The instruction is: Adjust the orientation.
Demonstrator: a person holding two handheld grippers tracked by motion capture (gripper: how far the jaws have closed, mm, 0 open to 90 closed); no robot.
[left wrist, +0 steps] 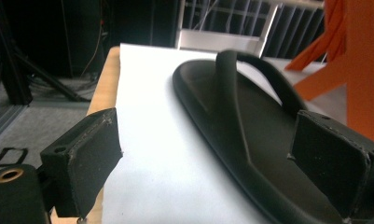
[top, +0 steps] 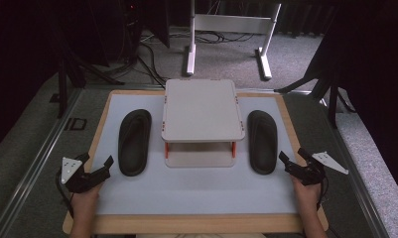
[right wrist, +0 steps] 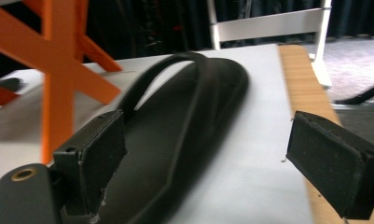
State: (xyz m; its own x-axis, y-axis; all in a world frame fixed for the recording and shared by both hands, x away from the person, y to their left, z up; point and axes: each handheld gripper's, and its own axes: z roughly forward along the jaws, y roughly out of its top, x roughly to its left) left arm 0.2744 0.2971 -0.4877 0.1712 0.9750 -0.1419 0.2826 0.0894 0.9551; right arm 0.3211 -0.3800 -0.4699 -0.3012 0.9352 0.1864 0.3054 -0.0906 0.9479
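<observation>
From the high view, a wood-rimmed board (top: 103, 114) with a pale blue-grey top carries a small two-tier grey rack (top: 202, 110) on orange posts at its centre. A dark flip-flop lies on each side of it — the left sandal (top: 134, 142) and the right sandal (top: 263, 141), both lengthwise and flat on the board. The left gripper (top: 96, 164) sits near the board's left edge, just short of the left sandal's heel, jaws spread and empty. The right gripper (top: 293, 158) is near the right edge, just beside the right sandal's heel, jaws also apart with nothing between them. Dark lettering on the floor strip left of the board is too small to read.

In the left gripper view, the left sandal (left wrist: 250, 135) lies ahead and to the right, its strap arching up; the jaws stand wide — one over the bare board, one over the sandal's heel end. Partial letters show at the lower left edge, unreadable.

In the right gripper view, the right sandal (right wrist: 184, 126) runs ahead between widely parted jaws, untouched, with the rack's orange posts (right wrist: 58, 70) at the left.
</observation>
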